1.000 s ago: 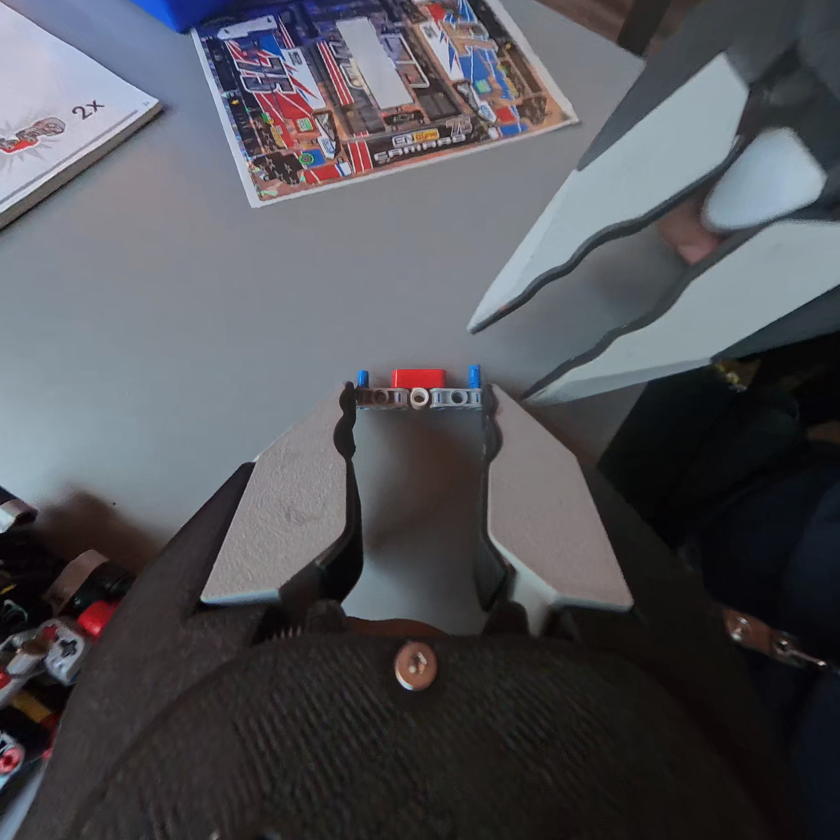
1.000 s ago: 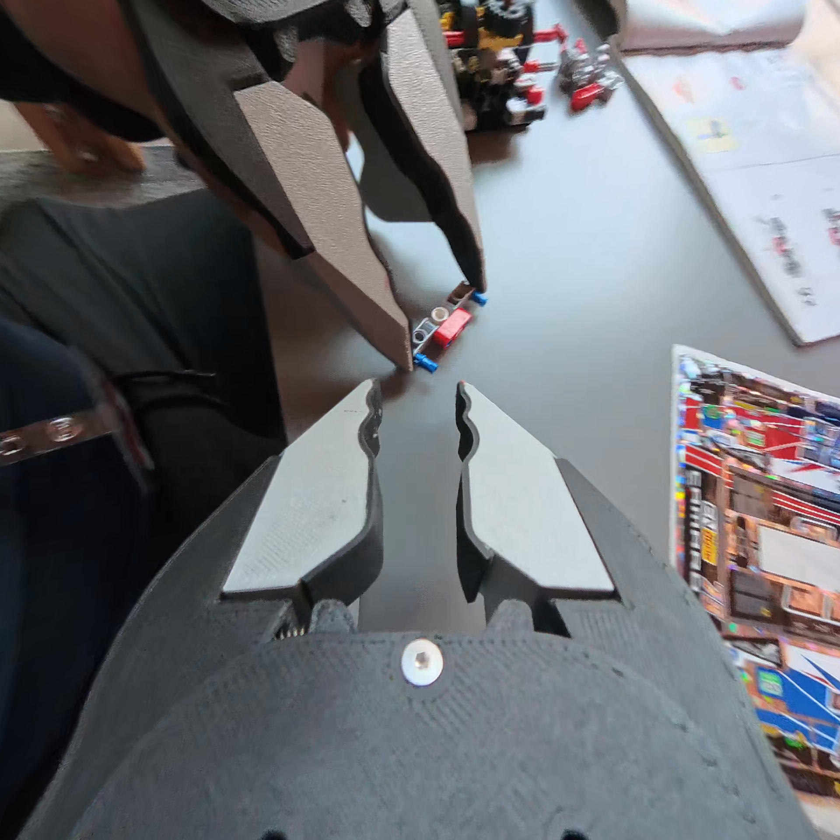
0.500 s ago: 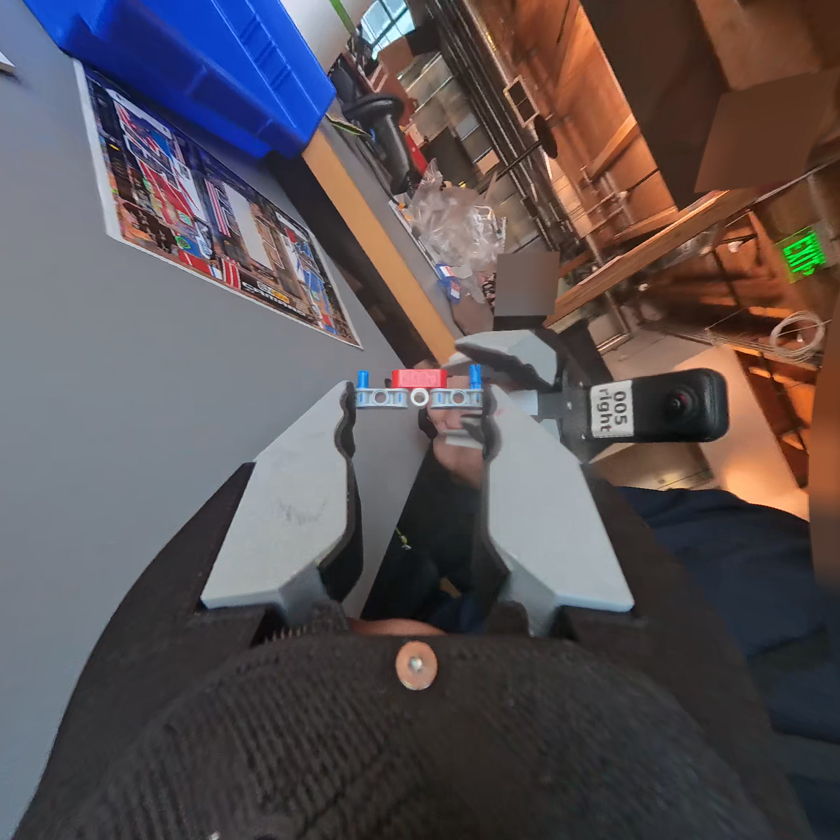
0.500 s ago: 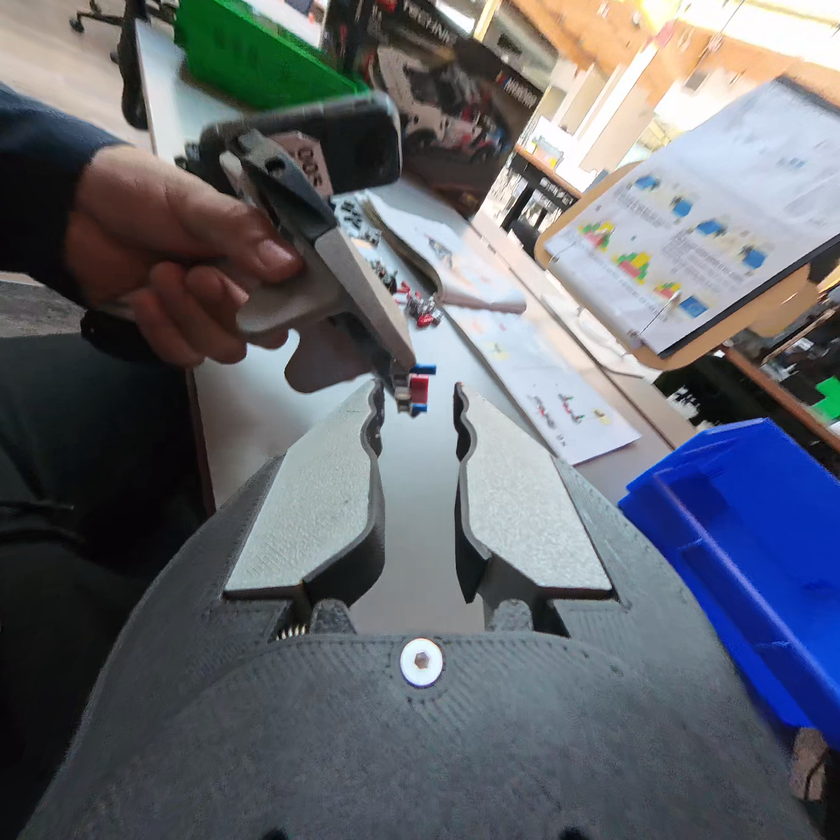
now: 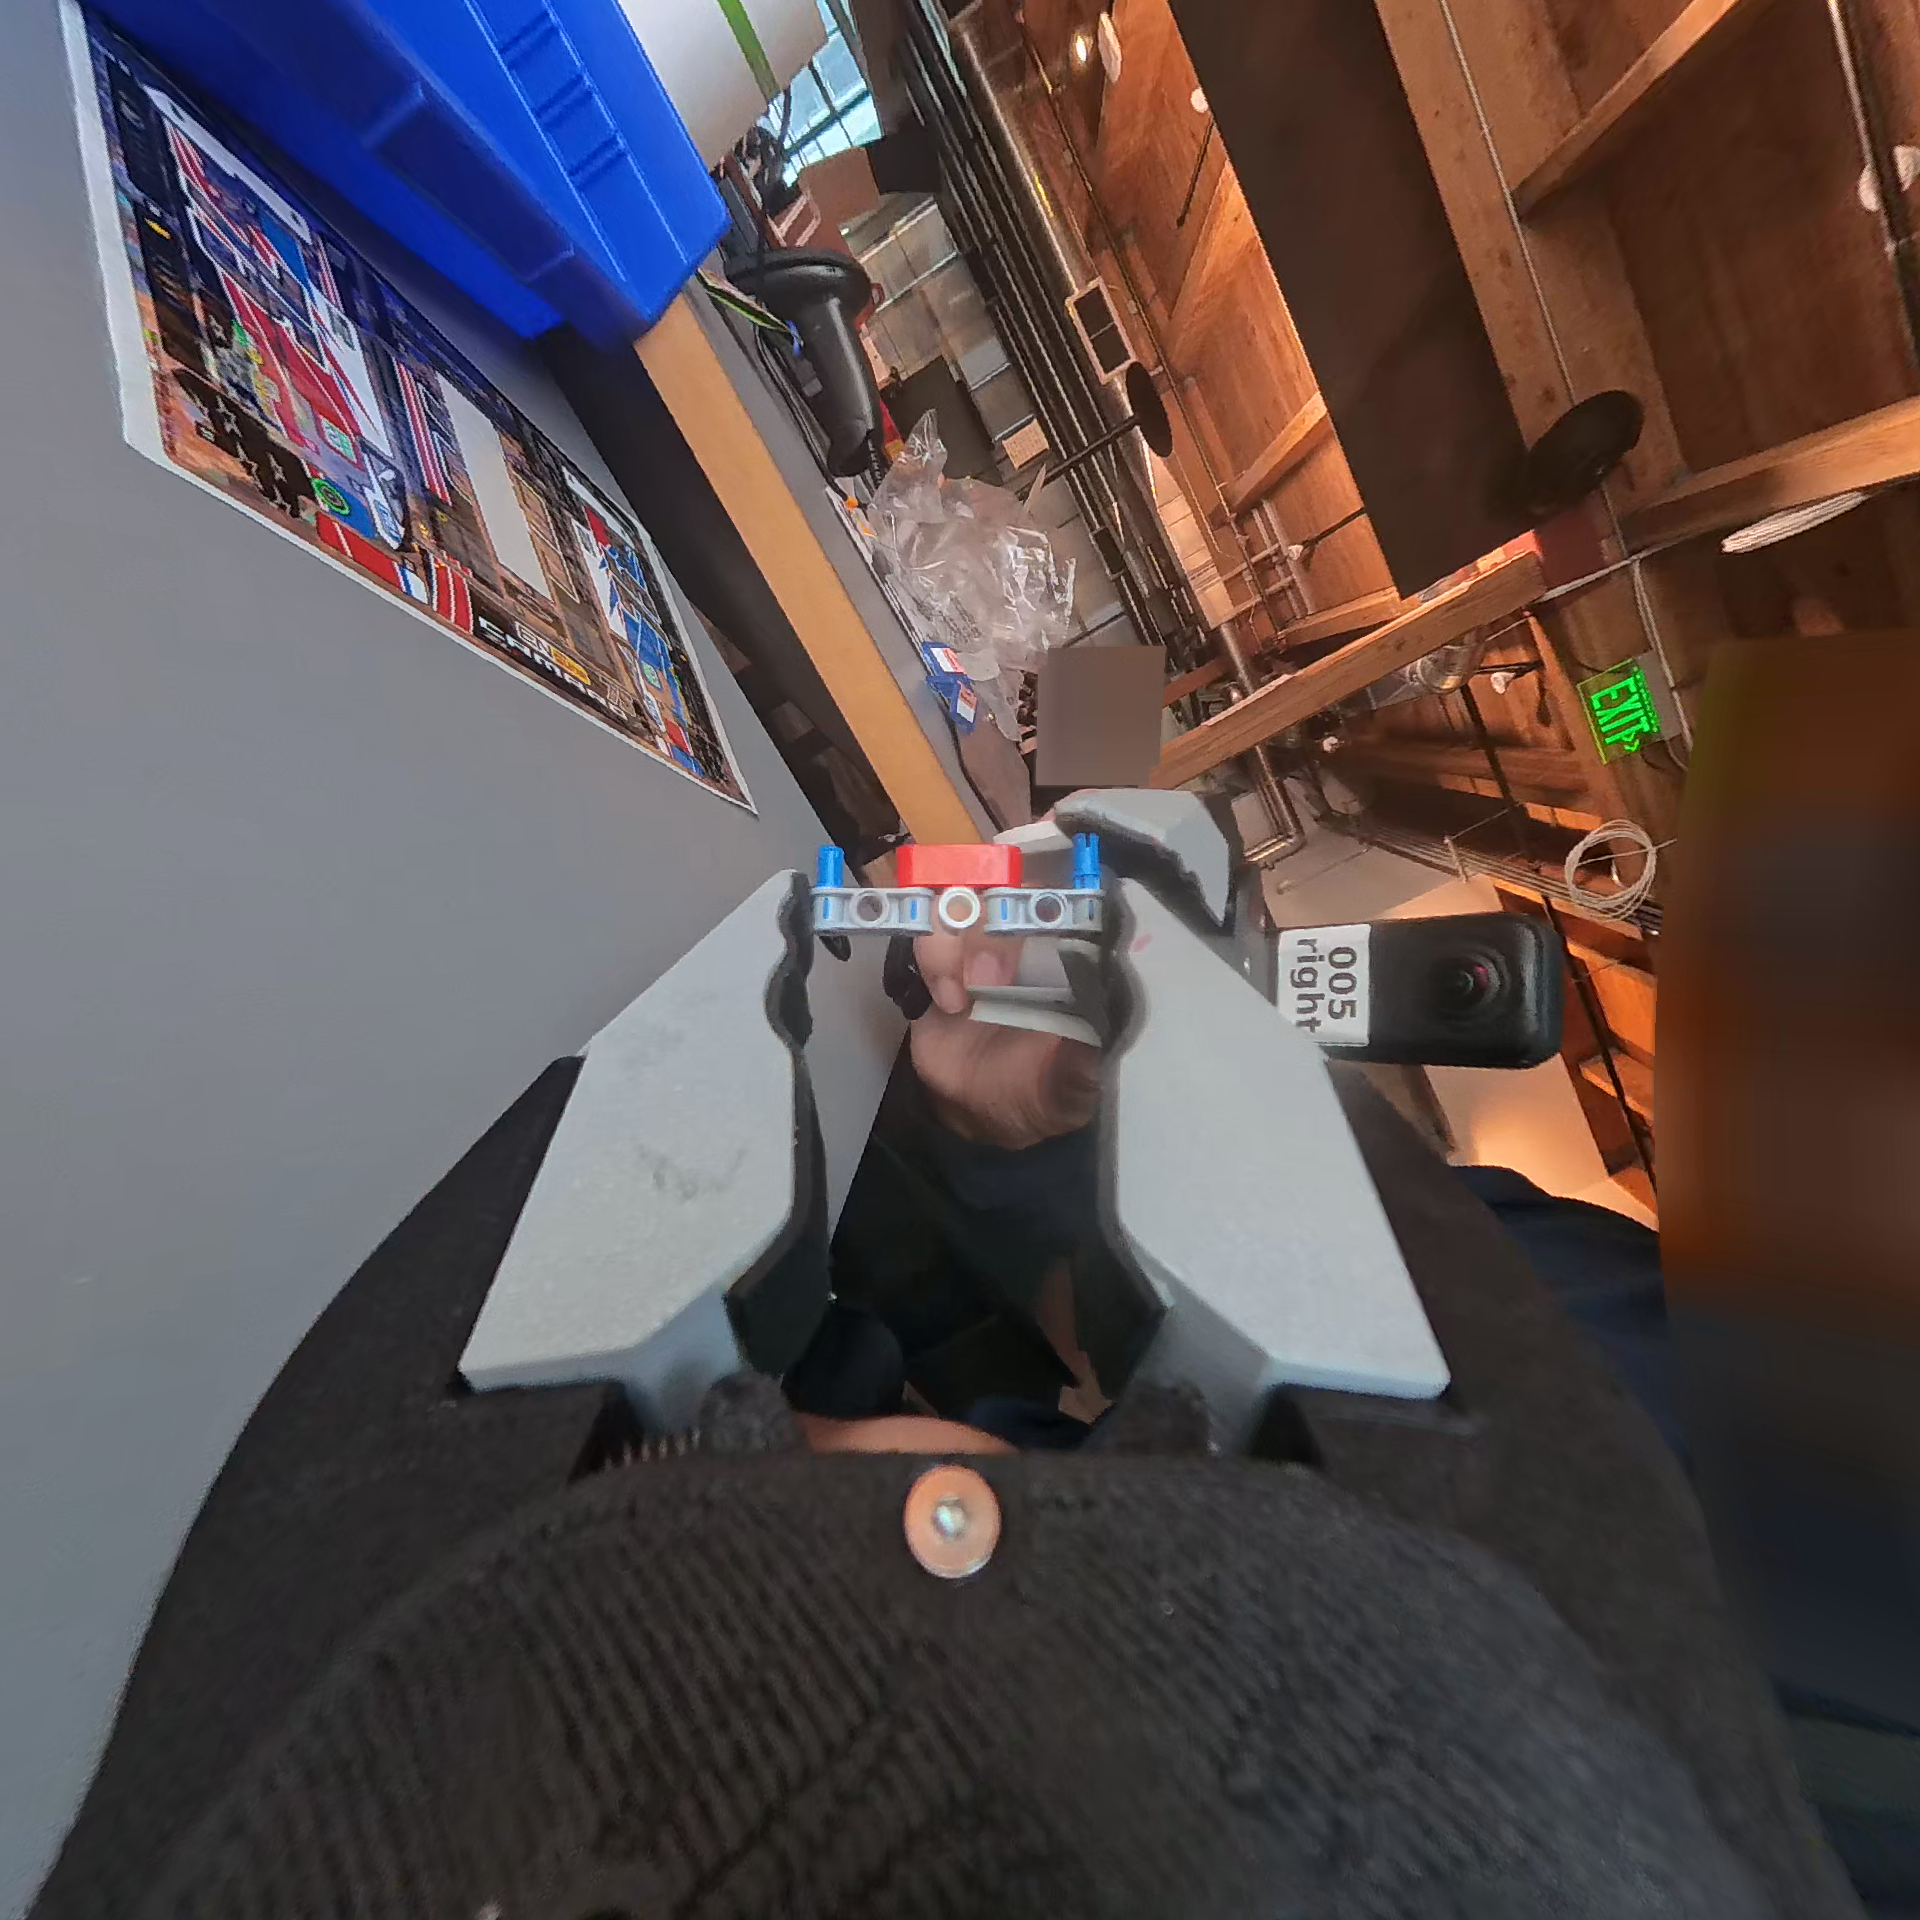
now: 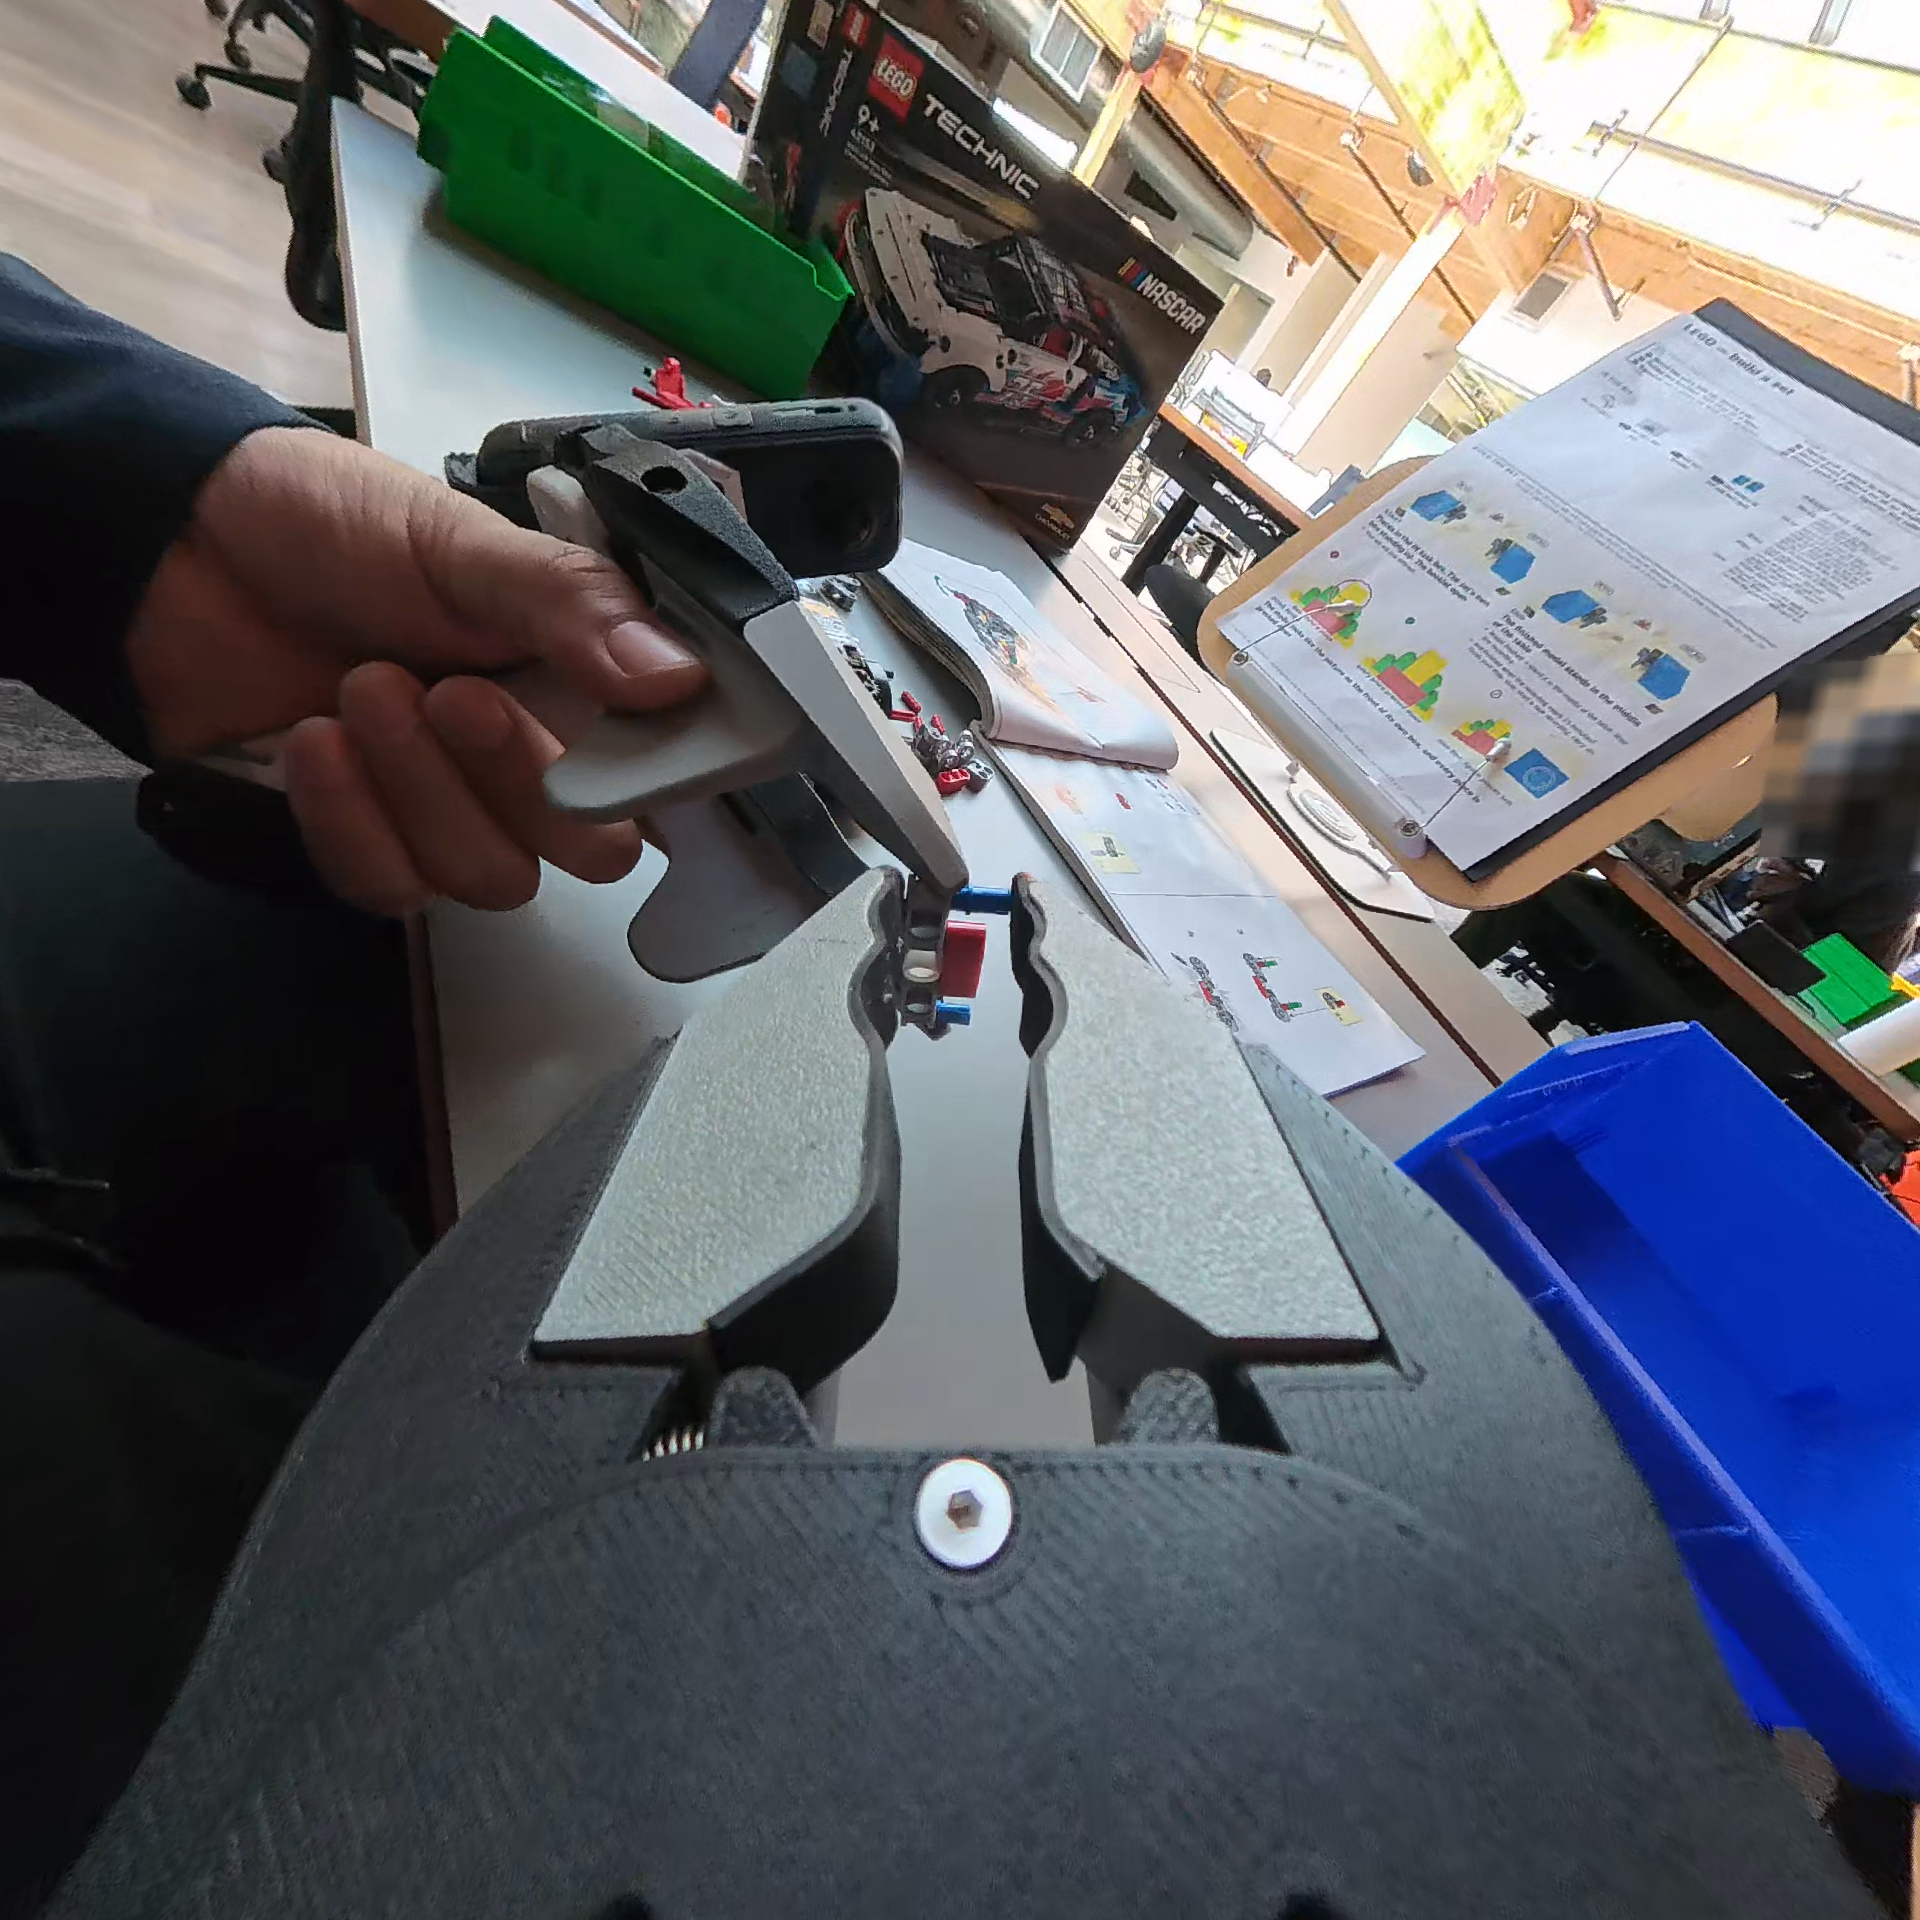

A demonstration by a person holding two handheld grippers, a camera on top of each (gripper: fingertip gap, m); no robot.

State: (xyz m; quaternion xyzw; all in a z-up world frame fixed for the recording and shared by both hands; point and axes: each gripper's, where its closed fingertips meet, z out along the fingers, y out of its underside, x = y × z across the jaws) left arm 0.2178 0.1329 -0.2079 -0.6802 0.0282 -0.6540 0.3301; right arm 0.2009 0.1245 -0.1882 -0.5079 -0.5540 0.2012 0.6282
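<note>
My left gripper (image 5: 956, 914) is shut on a small grey beam assembly (image 5: 956, 862) with a red piece and two blue pins. It grips the assembly end to end and holds it in the air above the grey table (image 5: 208, 935). In the right wrist view my right gripper (image 6: 956, 935) has its jaws around the same assembly (image 6: 961, 956). Its left pad lies against the grey beam and its right pad touches the tip of the upper blue pin (image 6: 982, 899). A left-gripper finger (image 6: 852, 748) comes down onto the assembly from the upper left.
A blue bin (image 6: 1662, 1299) stands at the right and a colourful sticker sheet (image 5: 364, 416) lies on the table. Farther back are an open instruction booklet (image 6: 1039, 675), loose parts (image 6: 945, 748), a set box (image 6: 987, 260), a green bin (image 6: 623, 229) and a document stand (image 6: 1558, 582). Left and right tips are no more than a few centimetres apart.
My left gripper lifted the assembly off the table and tilted it up. My right gripper moved in around it and its jaws narrowed until the pads met the beam and pin.
</note>
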